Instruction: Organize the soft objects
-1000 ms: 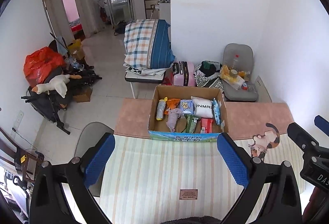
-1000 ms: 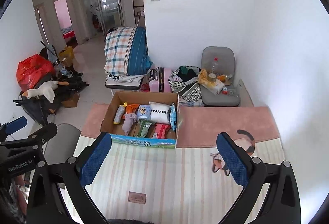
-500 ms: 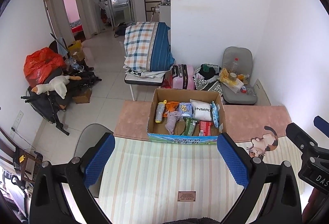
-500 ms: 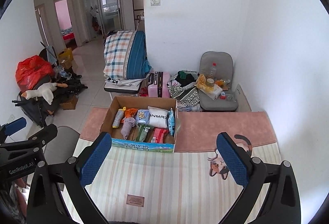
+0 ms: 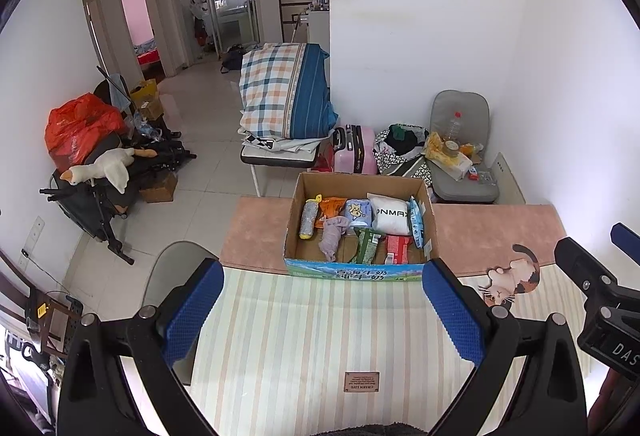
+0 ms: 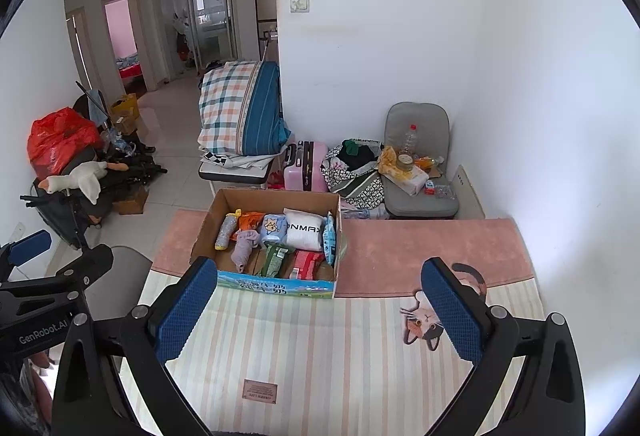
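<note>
An open cardboard box point(image 5: 356, 268) stands on the striped table mat point(image 5: 320, 336); it also shows in the right wrist view point(image 6: 276, 282). It holds several soft items: a white pillow pack point(image 5: 390, 214), a grey-purple cloth point(image 5: 333, 236), a light blue pack point(image 5: 357, 211), green packets point(image 5: 367, 246) and a red packet point(image 5: 398, 248). My left gripper point(image 5: 320, 312) is open and empty, well above and short of the box. My right gripper point(image 6: 316, 308) is open and empty, level with it on the right.
A pink mat point(image 6: 432, 248) covers the table's far part, with a cat picture point(image 6: 428, 320) at the right. Beyond the table are a grey chair with clutter point(image 6: 416, 172), a pink suitcase point(image 6: 306, 164), folded bedding point(image 6: 240, 116) and a stroller with a plush goose point(image 6: 76, 176).
Both grippers have pulled back and up from the box, so it looks smaller and farther. Both stay open and empty.
</note>
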A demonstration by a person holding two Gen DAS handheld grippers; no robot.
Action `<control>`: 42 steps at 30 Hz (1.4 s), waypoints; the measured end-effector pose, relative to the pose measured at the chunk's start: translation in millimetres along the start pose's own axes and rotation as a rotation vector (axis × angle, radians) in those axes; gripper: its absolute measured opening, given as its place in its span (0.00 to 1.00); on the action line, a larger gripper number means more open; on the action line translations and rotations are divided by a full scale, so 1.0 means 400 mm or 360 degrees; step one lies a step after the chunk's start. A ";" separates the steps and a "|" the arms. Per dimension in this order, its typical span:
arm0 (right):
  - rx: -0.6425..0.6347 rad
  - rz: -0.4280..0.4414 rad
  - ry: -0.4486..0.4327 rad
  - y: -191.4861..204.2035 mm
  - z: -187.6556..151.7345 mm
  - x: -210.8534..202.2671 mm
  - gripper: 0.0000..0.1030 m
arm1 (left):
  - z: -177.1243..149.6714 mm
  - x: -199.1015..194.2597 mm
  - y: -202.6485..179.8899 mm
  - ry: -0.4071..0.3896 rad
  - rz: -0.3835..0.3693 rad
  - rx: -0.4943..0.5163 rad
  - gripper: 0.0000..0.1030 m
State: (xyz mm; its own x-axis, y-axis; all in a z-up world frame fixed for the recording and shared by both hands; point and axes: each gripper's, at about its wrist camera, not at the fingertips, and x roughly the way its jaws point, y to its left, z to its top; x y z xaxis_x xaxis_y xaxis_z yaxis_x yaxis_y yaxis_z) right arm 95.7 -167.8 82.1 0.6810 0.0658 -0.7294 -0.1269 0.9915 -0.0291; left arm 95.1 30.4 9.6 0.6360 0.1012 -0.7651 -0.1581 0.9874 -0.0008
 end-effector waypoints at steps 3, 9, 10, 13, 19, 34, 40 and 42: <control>0.0005 -0.0004 0.0001 0.001 0.000 -0.002 1.00 | 0.001 0.000 -0.001 -0.0001 -0.0001 0.0002 0.99; 0.0004 -0.0001 -0.0003 0.003 -0.002 -0.004 1.00 | 0.000 -0.003 -0.002 0.0010 -0.0016 -0.0023 0.99; 0.0003 -0.0003 -0.0001 0.003 -0.002 -0.004 1.00 | 0.000 -0.004 -0.003 0.0011 -0.0017 -0.0022 0.99; -0.0001 -0.0009 0.0000 0.003 -0.005 -0.006 1.00 | -0.002 -0.005 -0.003 0.0010 -0.0015 -0.0021 0.99; -0.0005 -0.0007 -0.0011 0.004 -0.011 -0.006 1.00 | -0.003 -0.005 -0.002 0.0003 -0.0017 -0.0020 0.99; 0.0007 -0.0017 -0.0011 -0.002 -0.018 -0.010 1.00 | -0.005 -0.006 0.005 0.0017 -0.0021 -0.0014 0.99; 0.0008 -0.0025 -0.0016 0.000 -0.019 -0.012 1.00 | -0.003 -0.010 0.012 0.0015 -0.0040 -0.0011 0.99; 0.0007 -0.0027 -0.0013 0.001 -0.022 -0.012 1.00 | -0.005 -0.011 0.013 0.0014 -0.0040 -0.0012 0.99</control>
State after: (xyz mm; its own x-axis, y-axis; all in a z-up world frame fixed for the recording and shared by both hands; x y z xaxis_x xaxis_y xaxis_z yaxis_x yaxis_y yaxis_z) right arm 86.0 -168.7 79.7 0.6890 0.0500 -0.7231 -0.1121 0.9930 -0.0382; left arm 90.1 34.7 11.9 0.6331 0.0754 -0.7704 -0.1481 0.9887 -0.0250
